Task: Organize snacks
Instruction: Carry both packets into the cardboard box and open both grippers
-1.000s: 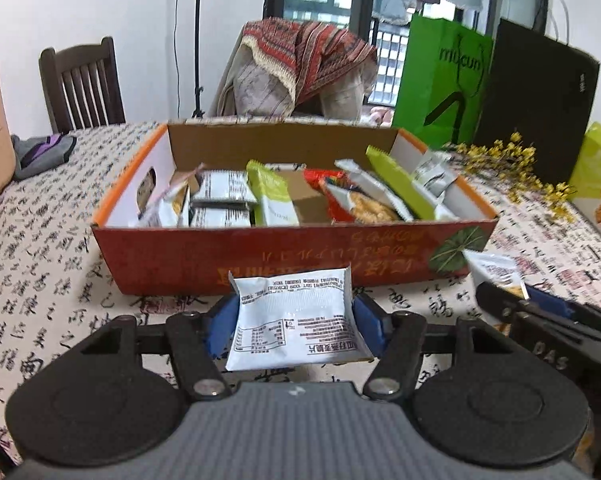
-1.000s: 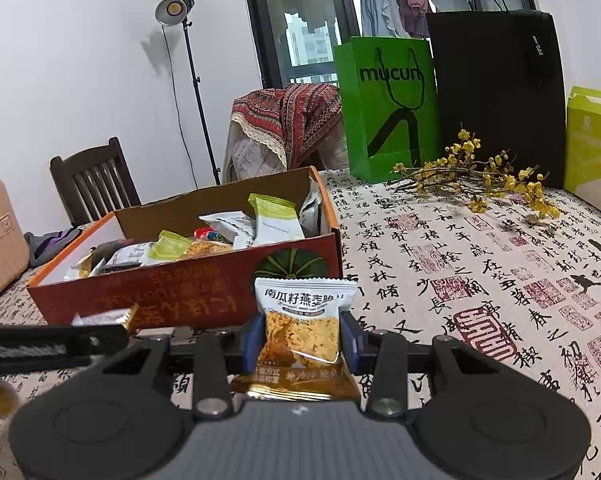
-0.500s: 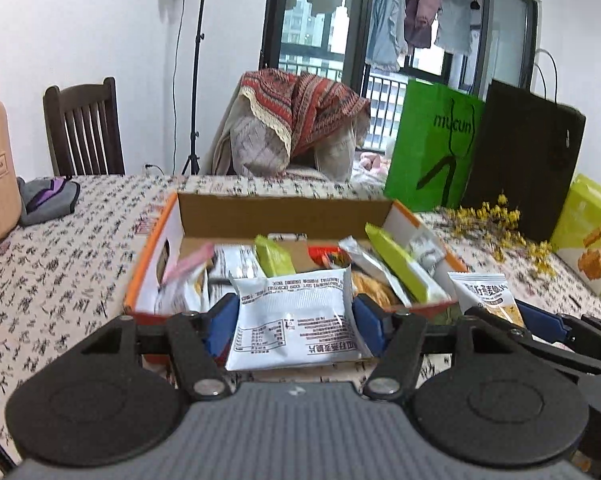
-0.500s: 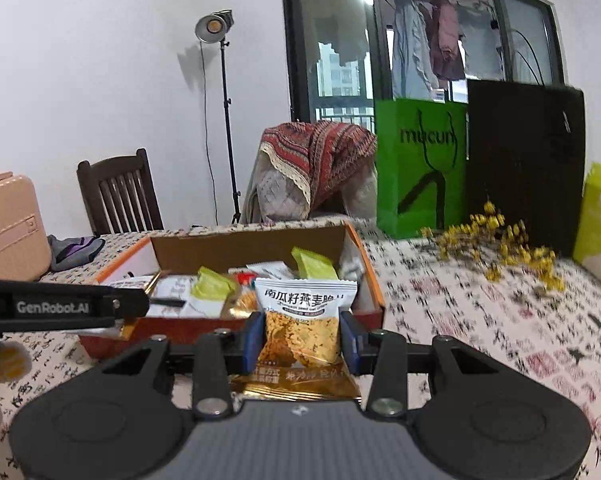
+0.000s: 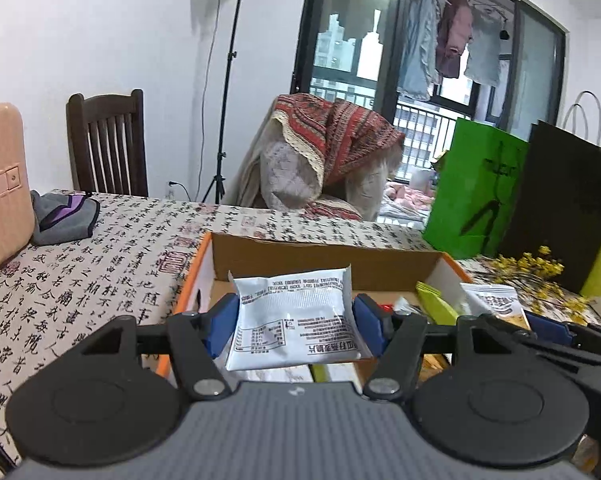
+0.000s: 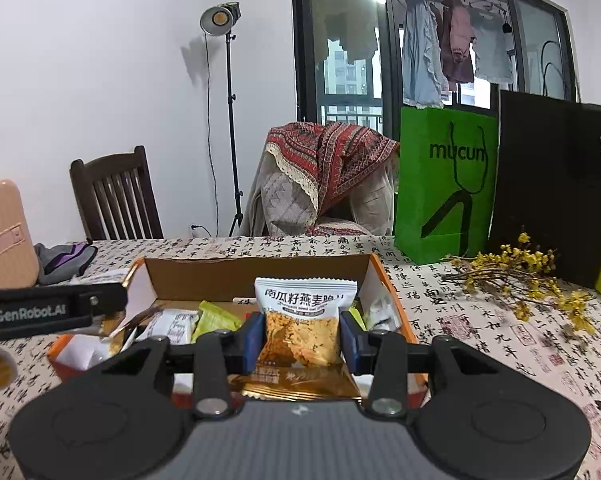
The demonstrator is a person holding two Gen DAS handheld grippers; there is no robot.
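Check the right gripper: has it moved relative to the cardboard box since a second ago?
Yes. The right gripper, shut on the oat crisp packet, has risen and come closer: the cardboard box now sits lower in its view, the packet over the box's opening.

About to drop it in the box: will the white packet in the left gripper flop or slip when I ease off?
Probably light and thin: the white packet stays flat between the left gripper pads. Its glossy film looks slippery, so it may slide out quickly.

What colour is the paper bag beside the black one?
Bright green bag, clearest in the right wrist view.
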